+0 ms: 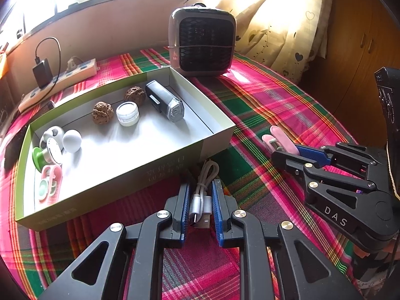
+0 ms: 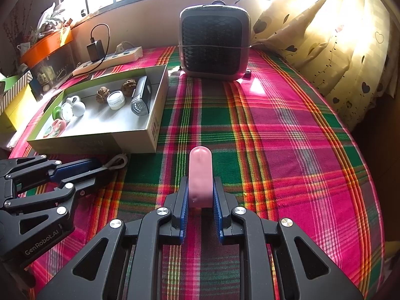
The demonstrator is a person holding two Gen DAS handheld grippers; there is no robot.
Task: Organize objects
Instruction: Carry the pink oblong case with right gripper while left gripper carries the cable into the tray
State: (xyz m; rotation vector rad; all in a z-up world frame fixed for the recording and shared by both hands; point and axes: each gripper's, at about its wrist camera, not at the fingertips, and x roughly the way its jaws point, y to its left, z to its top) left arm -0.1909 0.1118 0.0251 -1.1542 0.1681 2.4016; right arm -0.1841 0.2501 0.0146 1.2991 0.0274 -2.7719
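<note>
My left gripper point(image 1: 200, 187) is shut on a coiled white USB cable point(image 1: 202, 195), just in front of the open cardboard box point(image 1: 175, 155). The cable's loop also shows in the right wrist view point(image 2: 117, 161). My right gripper point(image 2: 200, 187) is shut on a pink clip point(image 2: 200, 175), low over the plaid cloth; the clip also shows in the left wrist view point(image 1: 280, 138). The box point(image 2: 140, 142) holds a black bike light point(image 1: 163, 100), two walnuts point(image 1: 101, 112), a small white jar point(image 1: 127, 112), white balls point(image 1: 71, 140) and a pink case point(image 1: 50, 182).
A small grey heater point(image 1: 202, 42) stands behind the box. A power strip point(image 1: 60, 82) with a black charger lies at the back left. Curtains point(image 2: 337, 37) hang on the right. Boxes and clutter point(image 2: 30, 70) sit left of the table. Plaid cloth point(image 2: 287, 137) covers the table.
</note>
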